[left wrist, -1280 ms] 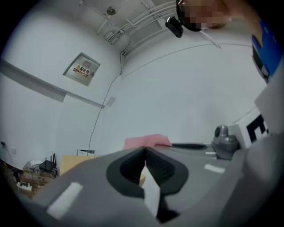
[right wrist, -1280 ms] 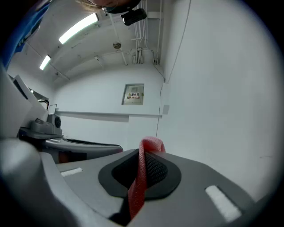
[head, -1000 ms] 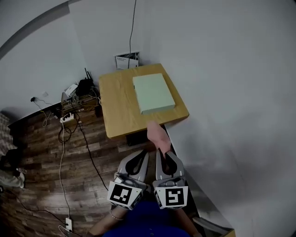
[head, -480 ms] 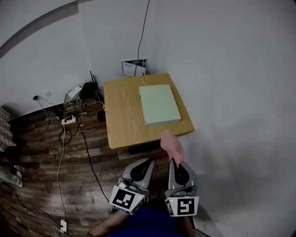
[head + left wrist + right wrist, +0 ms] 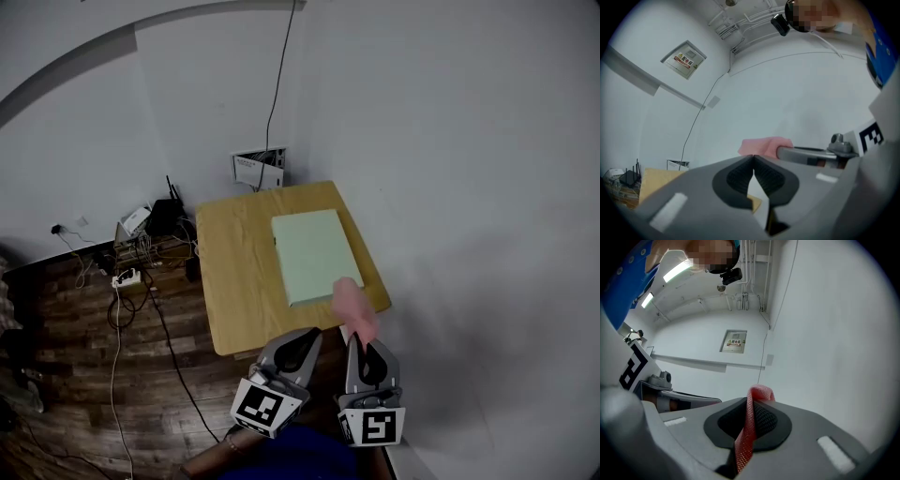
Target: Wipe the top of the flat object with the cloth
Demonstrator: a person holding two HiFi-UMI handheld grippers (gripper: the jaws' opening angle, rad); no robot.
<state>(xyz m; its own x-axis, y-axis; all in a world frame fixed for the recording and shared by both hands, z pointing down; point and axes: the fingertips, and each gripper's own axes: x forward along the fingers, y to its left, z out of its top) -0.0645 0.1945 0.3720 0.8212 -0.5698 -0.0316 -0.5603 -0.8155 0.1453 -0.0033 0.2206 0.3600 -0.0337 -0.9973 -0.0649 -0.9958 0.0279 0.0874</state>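
Over the last second the square light-wood table [image 5: 234, 281] has been brought closer in the head view. The pale-green flat rectangular object [image 5: 314, 253] on it now sits just beyond both tools at their 12 o'clock. The soft salmon-pink cloth [image 5: 353, 307], earlier seen short of the table's near edge, now overlaps the object's 5 o'clock corner in that view. Whether contact has been made cannot be told. The approach is judged nearly finished, with wiping not yet begun.

The right gripper [image 5: 366, 347] is clamped on the cloth: in its own view a folded strip with a fine mesh weave is pinched between dark ribbed pads, and a loop stands proud of the tips. The left gripper [image 5: 305, 339] is pressed together on nothing, its ribbed pads meeting along a thin seam.

The green object looks thin, matte and smooth-topped, and it lies toward the 3 o'clock side of the tabletop. The tabletop shows a plain grain and rounded corners. A limp cloth of this kind is expected to drag and bunch unless it is laid flat.
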